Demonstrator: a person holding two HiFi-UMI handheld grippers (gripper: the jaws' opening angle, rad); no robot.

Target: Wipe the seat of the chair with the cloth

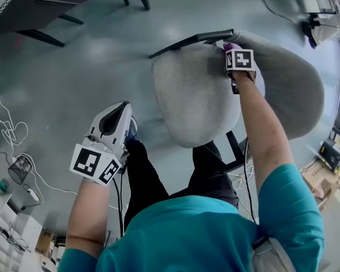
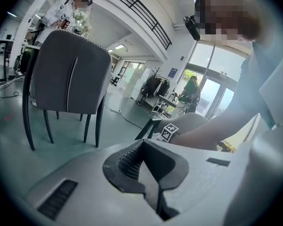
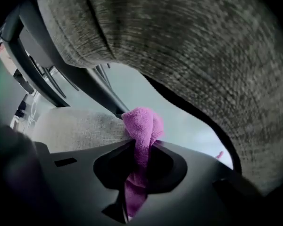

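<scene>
Head view, cloth (image 3: 141,126) on seat (image 1: 192,95), grey floor (image 1: 90,67)

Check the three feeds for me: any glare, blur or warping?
Head view: sharp and evenly lit, soft glare on the floor, edges bent by the lens. Left gripper view: bright window hazes the right side, rim dark. Right gripper view: cloth sharp, backrest close and soft toward the right, corners black.

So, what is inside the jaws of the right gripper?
A purple cloth is pinched in the right gripper. Its bunched end sticks out near the grey chair seat. How far down the cloth goes cannot be seen, because the gripper body covers it.
</scene>
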